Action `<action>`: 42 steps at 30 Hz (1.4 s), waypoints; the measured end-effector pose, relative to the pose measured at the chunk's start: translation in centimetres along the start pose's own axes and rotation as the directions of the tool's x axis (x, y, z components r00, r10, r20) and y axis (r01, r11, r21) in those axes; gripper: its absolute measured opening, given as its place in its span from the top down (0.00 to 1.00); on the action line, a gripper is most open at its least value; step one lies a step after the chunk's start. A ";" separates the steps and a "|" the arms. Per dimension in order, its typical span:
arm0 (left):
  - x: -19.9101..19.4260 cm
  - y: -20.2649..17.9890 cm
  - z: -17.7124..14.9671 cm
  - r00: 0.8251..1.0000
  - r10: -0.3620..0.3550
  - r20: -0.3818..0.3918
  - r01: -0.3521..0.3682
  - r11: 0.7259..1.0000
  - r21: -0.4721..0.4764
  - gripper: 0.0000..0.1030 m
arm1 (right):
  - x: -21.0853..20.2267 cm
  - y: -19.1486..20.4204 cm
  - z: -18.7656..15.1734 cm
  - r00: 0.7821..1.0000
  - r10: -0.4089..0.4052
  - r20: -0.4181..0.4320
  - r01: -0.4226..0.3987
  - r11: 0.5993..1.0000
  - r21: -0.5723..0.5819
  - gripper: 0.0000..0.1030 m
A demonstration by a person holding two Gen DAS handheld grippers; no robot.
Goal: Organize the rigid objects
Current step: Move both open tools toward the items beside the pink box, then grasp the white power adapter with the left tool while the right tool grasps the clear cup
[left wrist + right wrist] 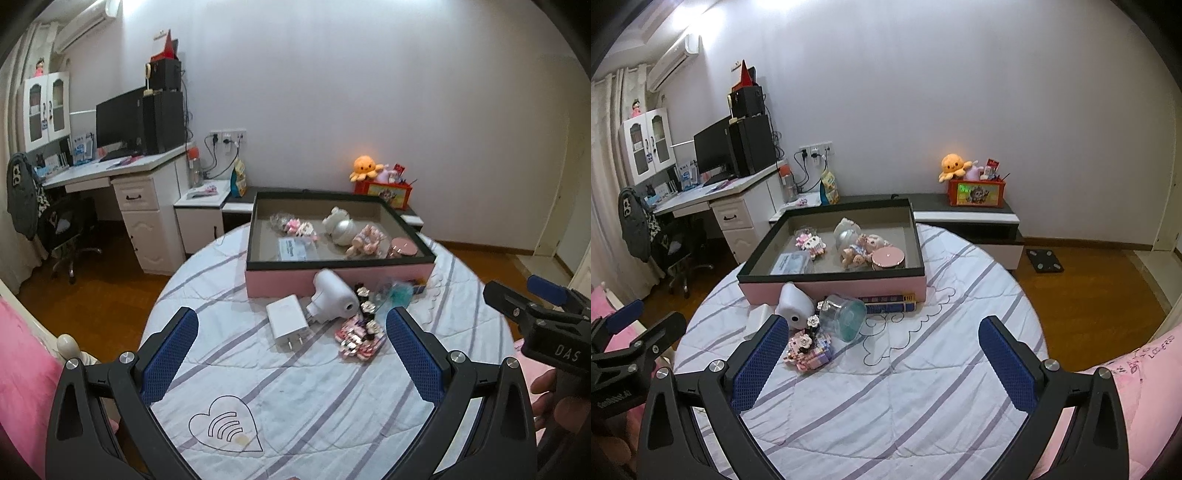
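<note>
A pink box with a dark rim [332, 278] [834, 286] rests on the striped quilt and holds small toys, a silver ball, a doll, a packet and a pink compact [888, 258]. In front of it lie a white plug charger [288, 326] [757, 317], a white rounded device [332, 295] [794, 306], a pink block toy [360, 338] [809, 349] and a clear jar with a teal lid [397, 293] [846, 317]. My left gripper [291, 314] [646, 321] hovers open just short of the charger. My right gripper [884, 321] [517, 299] is open beside the jar, holding nothing.
A flat blue-and-yellow item [886, 302] lies against the box front. Behind are a desk with a monitor [122, 122], a chair [62, 225], and a low cabinet [964, 218] with an orange plush [953, 166] and a red box. A scale [1043, 260] sits on the wood floor. Pink bedding flanks the quilt.
</note>
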State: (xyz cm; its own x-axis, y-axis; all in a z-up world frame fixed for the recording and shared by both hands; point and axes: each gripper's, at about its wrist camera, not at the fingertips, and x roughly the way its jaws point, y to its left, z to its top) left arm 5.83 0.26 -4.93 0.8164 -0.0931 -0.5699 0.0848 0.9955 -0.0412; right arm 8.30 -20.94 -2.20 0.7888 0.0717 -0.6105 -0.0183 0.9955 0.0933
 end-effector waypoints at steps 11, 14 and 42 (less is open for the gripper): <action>8.3 0.9 -1.7 0.990 0.040 -0.138 -0.040 0.999 0.001 0.00 | 6.0 0.9 -0.6 0.991 0.059 -0.117 -0.058 0.998 0.005 0.00; 10.2 1.2 -2.0 0.985 0.047 -0.167 -0.048 0.999 0.000 0.01 | 7.6 1.2 -0.5 0.988 0.067 -0.140 -0.068 0.998 0.002 0.00; 15.5 2.4 -2.2 0.958 -0.108 -0.266 0.092 0.993 -0.069 0.55 | 14.7 1.9 -1.4 0.938 0.234 -0.254 -0.226 0.972 0.063 0.59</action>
State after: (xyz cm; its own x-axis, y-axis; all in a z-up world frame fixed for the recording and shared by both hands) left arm 17.39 1.26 -15.66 0.6210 -0.1924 -0.7598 0.1203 0.9813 -0.1502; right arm 19.01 -17.88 -12.12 0.5798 0.3163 -0.7509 -0.1570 0.9477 0.2780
